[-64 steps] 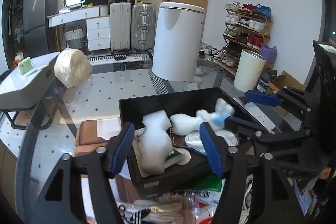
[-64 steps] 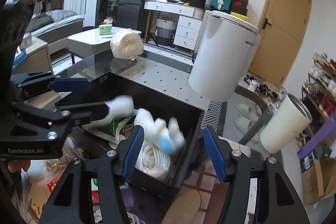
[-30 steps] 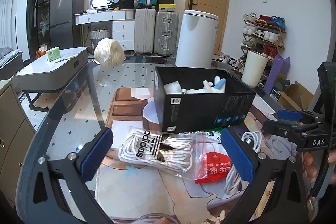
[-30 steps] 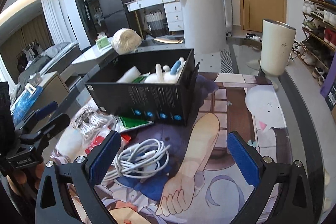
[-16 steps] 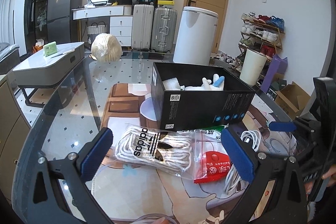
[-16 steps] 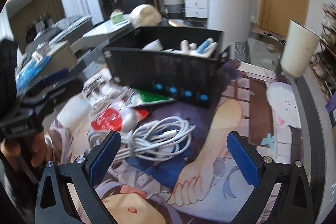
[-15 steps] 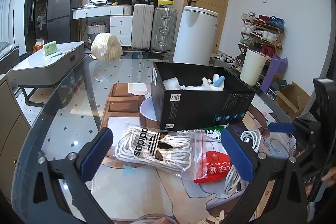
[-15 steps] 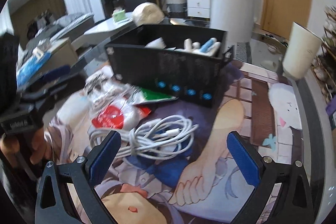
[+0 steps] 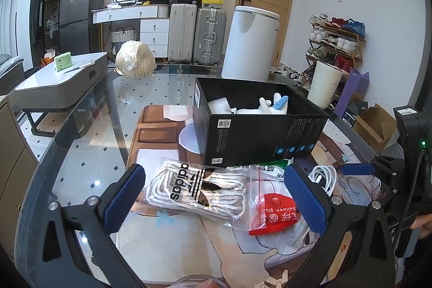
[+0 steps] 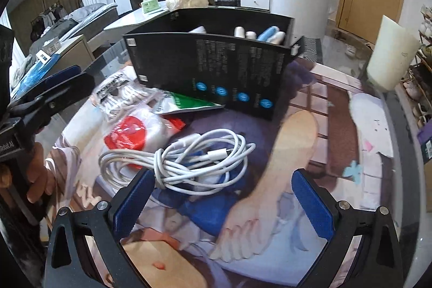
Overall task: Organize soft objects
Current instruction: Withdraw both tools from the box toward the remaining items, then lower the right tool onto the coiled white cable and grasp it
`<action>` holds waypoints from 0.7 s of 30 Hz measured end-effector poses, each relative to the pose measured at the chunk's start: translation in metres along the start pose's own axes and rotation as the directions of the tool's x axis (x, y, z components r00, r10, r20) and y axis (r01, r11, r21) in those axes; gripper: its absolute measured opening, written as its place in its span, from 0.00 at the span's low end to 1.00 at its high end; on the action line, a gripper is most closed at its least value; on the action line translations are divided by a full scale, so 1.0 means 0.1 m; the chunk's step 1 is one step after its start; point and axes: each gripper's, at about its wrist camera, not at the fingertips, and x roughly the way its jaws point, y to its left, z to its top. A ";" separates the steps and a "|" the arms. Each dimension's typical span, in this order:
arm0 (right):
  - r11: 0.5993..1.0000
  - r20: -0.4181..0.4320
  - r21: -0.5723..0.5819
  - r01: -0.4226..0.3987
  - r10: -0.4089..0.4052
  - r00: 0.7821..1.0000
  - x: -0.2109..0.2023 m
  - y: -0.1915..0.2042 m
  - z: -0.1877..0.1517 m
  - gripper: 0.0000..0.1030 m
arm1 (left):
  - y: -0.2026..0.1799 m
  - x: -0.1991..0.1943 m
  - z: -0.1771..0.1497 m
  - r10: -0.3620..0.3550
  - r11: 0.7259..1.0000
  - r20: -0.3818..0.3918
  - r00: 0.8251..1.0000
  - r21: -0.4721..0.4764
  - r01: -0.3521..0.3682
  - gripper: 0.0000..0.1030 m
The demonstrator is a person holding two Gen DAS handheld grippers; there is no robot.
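A black box (image 9: 259,136) stands on the glass table and holds white foam pieces (image 9: 220,106) and a white-and-blue soft toy (image 9: 275,101); the box also shows in the right wrist view (image 10: 210,72). In front of it lie a bag of white adidas laces (image 9: 199,189), a red-and-white glue packet (image 9: 272,215) (image 10: 135,134) and a coiled white cable (image 10: 183,161). My left gripper (image 9: 213,196) is open and empty, just above the laces bag. My right gripper (image 10: 221,199) is open and empty, just short of the cable.
A printed mat (image 10: 270,180) covers the table's near part. A green-and-white packet (image 10: 186,101) pokes out from under the box. A wrapped cream bundle (image 9: 135,58) sits at the table's far edge. A white bin (image 9: 251,42) and a cream cylinder (image 10: 388,56) stand beyond the table.
Both grippers pulled back from over the box and opened wide. In the last half second the left stays still; the right has moved closer to the cable.
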 end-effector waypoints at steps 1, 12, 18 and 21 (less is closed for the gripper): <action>1.000 -0.003 0.006 0.008 -0.008 1.000 -0.01 -0.03 0.00 0.99 | 0.00 0.00 0.00 0.001 1.000 -0.001 1.000 0.000 -0.001 1.00; 1.000 -0.002 0.012 -0.018 0.018 1.000 -0.05 -0.10 -0.01 0.99 | -0.01 0.01 -0.01 -0.001 1.000 0.000 1.000 -0.001 0.001 1.00; 0.998 0.001 0.008 -0.068 0.068 0.998 -0.03 0.00 0.00 0.99 | -0.01 0.01 -0.01 -0.002 1.000 0.002 1.000 -0.003 0.002 1.00; 0.996 -0.001 0.018 -0.089 0.089 0.996 -0.02 0.02 0.00 0.99 | -0.01 0.01 -0.01 -0.001 1.000 0.002 1.000 -0.003 0.001 1.00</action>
